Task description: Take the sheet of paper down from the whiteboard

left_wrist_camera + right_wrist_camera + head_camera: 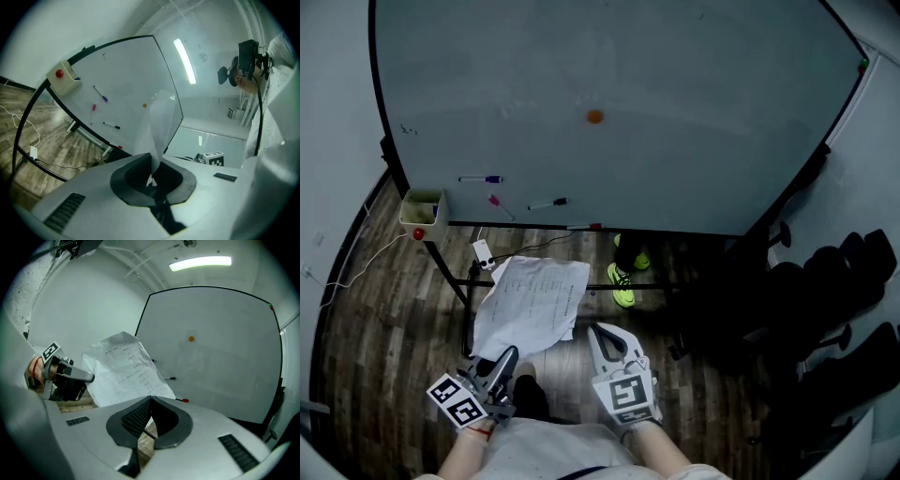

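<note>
The white printed sheet of paper (534, 305) is off the whiteboard (675, 84) and hangs low in front of it over the floor. My left gripper (508, 354) is shut on the sheet's lower left edge. In the left gripper view the paper (161, 122) rises edge-on out of the closed jaws (152, 166). An orange magnet (594, 116) stays alone on the board. My right gripper (598, 328) is just right of the sheet, shut, with nothing between its jaws (150, 399). In the right gripper view the sheet (126, 371) and left gripper (65, 378) show at left.
Markers (481, 178) (547, 203) cling to the board's lower left, beside a small tray (423, 208) with a red magnet. The board's black stand, a cable and adapter (483, 251) on the wood floor, green shoes (622, 286) and black chairs (834, 281) at right.
</note>
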